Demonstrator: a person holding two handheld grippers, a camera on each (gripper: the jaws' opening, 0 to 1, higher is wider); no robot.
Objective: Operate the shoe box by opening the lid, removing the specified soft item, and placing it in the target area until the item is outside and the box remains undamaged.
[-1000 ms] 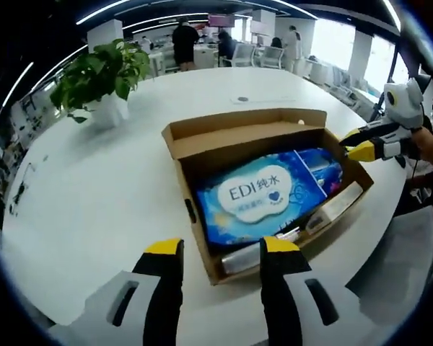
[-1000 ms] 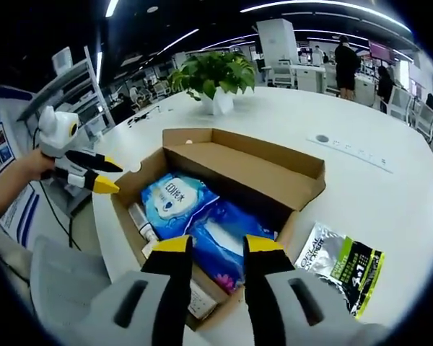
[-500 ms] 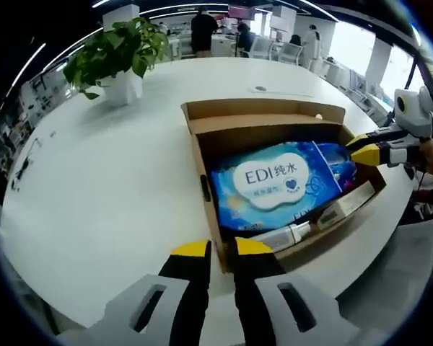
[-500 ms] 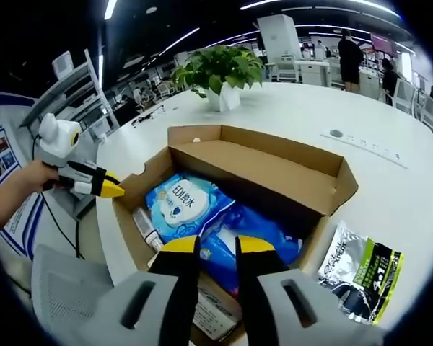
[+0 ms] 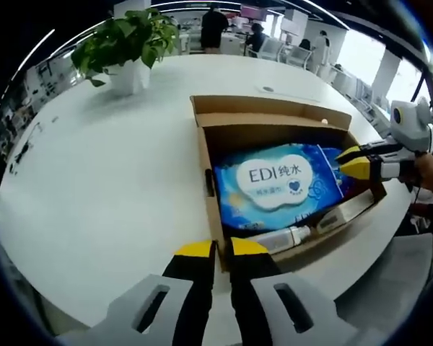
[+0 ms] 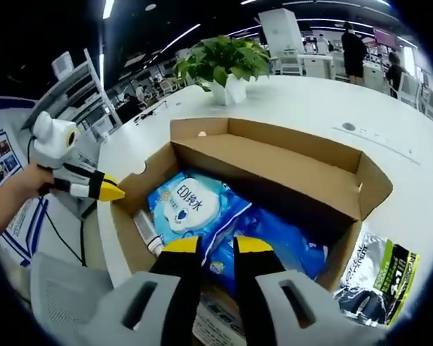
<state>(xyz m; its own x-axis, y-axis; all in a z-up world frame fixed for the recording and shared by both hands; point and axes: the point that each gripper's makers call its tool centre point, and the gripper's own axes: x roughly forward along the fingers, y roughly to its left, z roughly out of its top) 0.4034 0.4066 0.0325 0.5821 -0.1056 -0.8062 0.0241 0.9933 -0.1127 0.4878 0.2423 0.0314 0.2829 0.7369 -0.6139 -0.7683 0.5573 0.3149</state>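
Observation:
An open cardboard shoe box (image 5: 202,155) (image 6: 274,162) lies on the white table, its lid folded back. Inside it lies a blue wet-wipe pack (image 5: 278,184) (image 6: 187,205) marked EDI, with a second blue pack (image 6: 274,241) beside it and a small white bottle (image 5: 285,236) (image 6: 146,229) along one wall. My left gripper (image 5: 213,249) is shut with nothing in it, just outside the box's near corner; it also appears at the box's left end (image 6: 105,189) in the right gripper view. My right gripper (image 6: 209,245) is shut, hovering over the blue packs, and comes in from the right (image 5: 357,162) over the box.
A potted green plant (image 5: 126,43) (image 6: 224,65) stands on the table beyond the box. A dark silver-and-green sachet (image 6: 379,277) lies on the table beside the box. Bare white table (image 5: 94,180) spreads to the left. People stand at desks far behind.
Both grippers went from open to shut. The right gripper moved in closer over the blue packs. The left gripper shifted toward the box's near corner.

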